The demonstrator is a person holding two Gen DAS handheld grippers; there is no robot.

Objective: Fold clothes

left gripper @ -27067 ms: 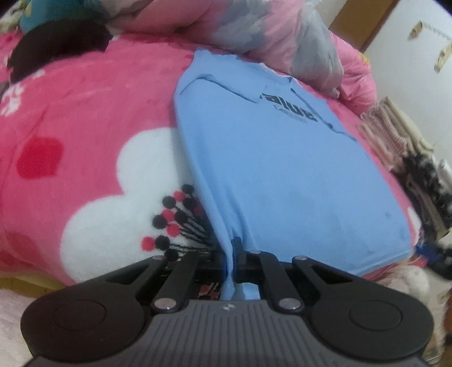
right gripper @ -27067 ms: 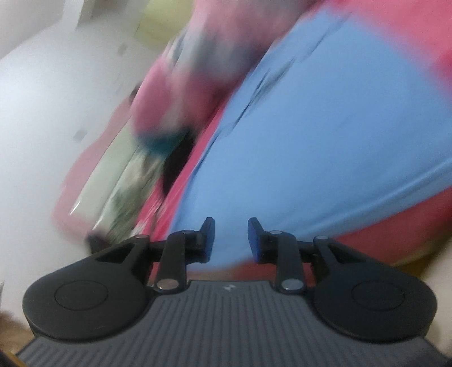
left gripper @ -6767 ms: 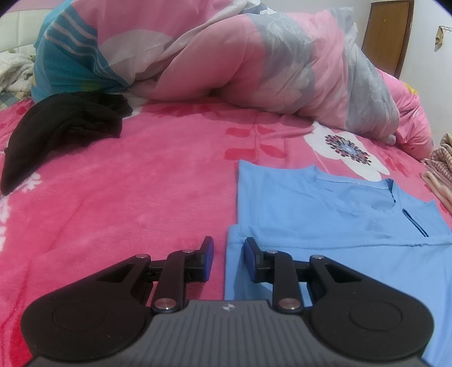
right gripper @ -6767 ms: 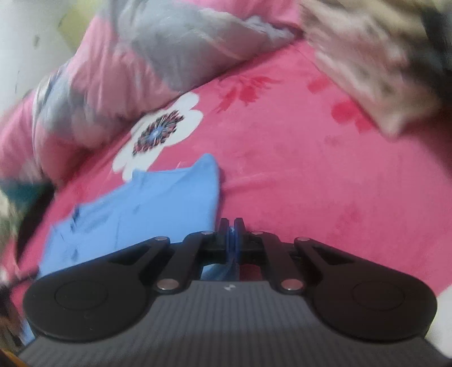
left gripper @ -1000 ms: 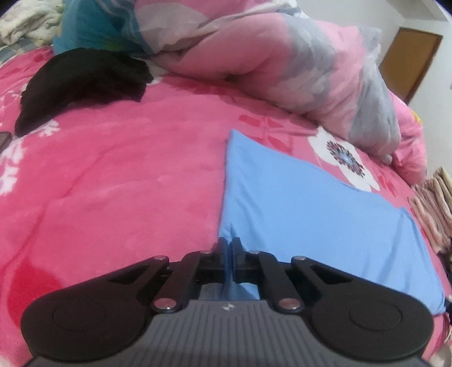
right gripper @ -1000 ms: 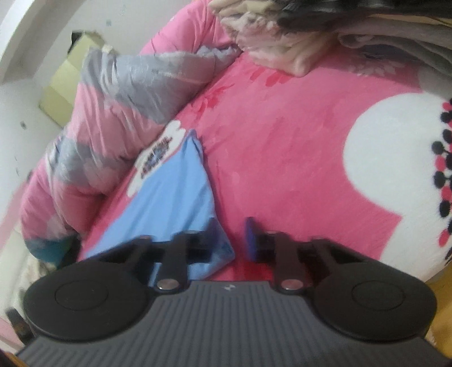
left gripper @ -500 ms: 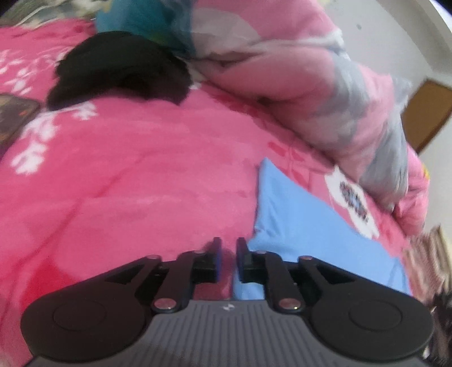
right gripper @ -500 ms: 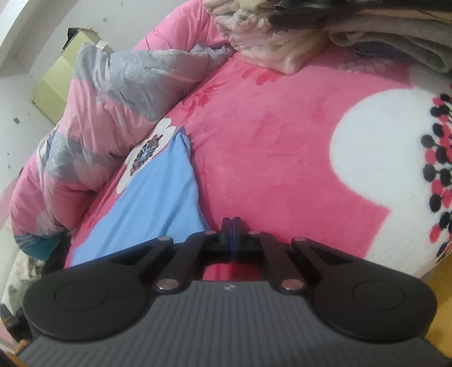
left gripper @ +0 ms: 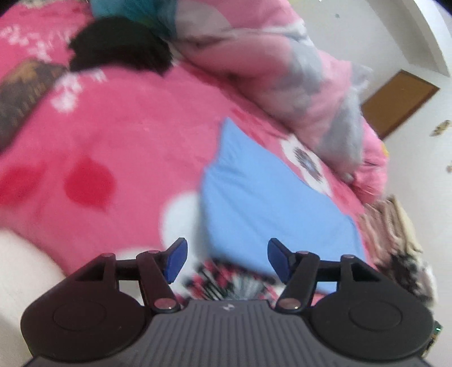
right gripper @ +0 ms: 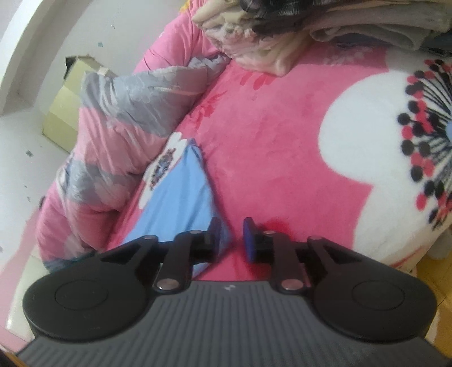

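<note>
A light blue shirt [left gripper: 271, 197] lies folded flat on the pink flowered blanket [left gripper: 121, 146]. In the left wrist view, my left gripper [left gripper: 227, 258] hovers just short of the shirt's near edge, its jaws opening wide with nothing between them. In the right wrist view the same blue shirt [right gripper: 180, 194] runs away to the left. My right gripper [right gripper: 231, 238] sits at its near corner with the jaws opening; the corner lies by the left finger [right gripper: 216, 235] and is not pinched.
A rolled pink and grey quilt [left gripper: 282, 73] lies along the far side of the bed, with a black garment [left gripper: 118, 45] beside it. A pile of folded clothes [right gripper: 310, 25] sits at the bed's far end. A brown door [left gripper: 398, 101] is in the white wall.
My left gripper let go of the shirt's edge, opened wide and drew back from it. My right gripper, shut half a second ago, has parted beside the shirt's corner.
</note>
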